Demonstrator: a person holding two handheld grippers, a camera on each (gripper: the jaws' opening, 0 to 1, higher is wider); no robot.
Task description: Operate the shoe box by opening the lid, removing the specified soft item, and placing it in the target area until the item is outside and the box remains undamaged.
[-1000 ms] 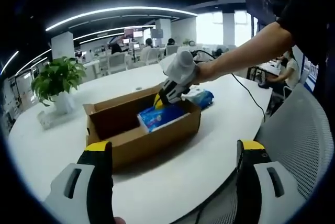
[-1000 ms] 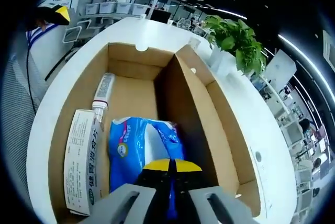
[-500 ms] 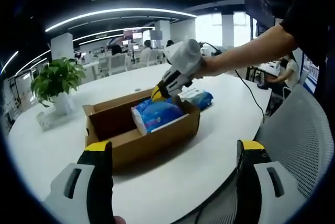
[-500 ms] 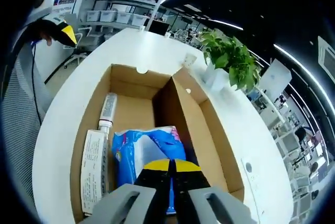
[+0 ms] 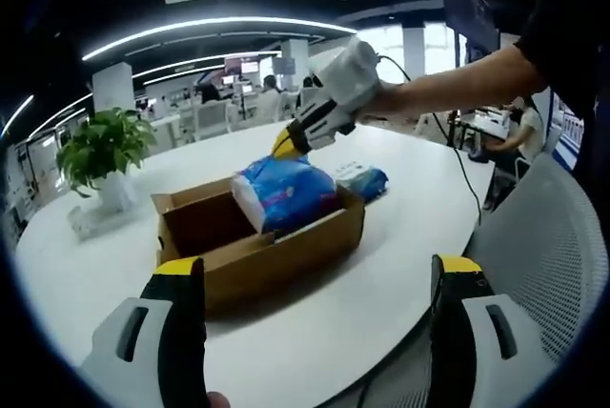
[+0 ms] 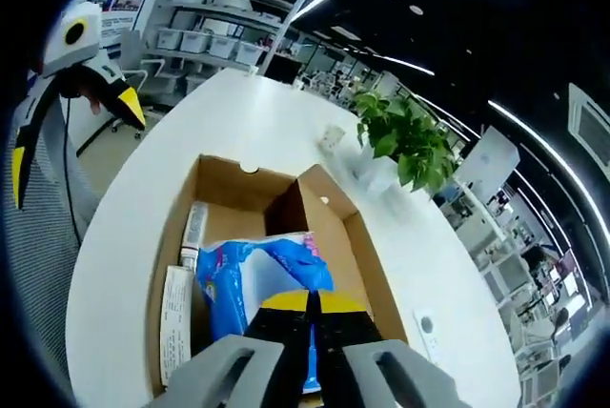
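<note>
An open cardboard shoe box (image 5: 286, 244) lies on the white table (image 5: 315, 322). A blue soft tissue pack (image 5: 286, 193) hangs above the box, with my right gripper (image 5: 283, 146) shut on its top. In the right gripper view the same pack (image 6: 253, 279) sits under my shut right gripper (image 6: 311, 305), over the box (image 6: 172, 265). A white tube (image 6: 193, 225) and a flat white carton (image 6: 175, 317) lie inside the box. My left gripper (image 5: 310, 279) stands open near the table's front edge, apart from the box; its yellow-tipped fingers (image 6: 129, 108) show at the left of the right gripper view.
A potted green plant (image 5: 100, 146) stands at the table's far left. Another blue pack (image 5: 367, 179) lies on the table behind the box. A mesh chair (image 5: 543, 236) is at the right. Desks and people sit far back.
My right gripper has risen with the blue pack, lifting it from inside the box to above its rim. The left gripper has stayed still.
</note>
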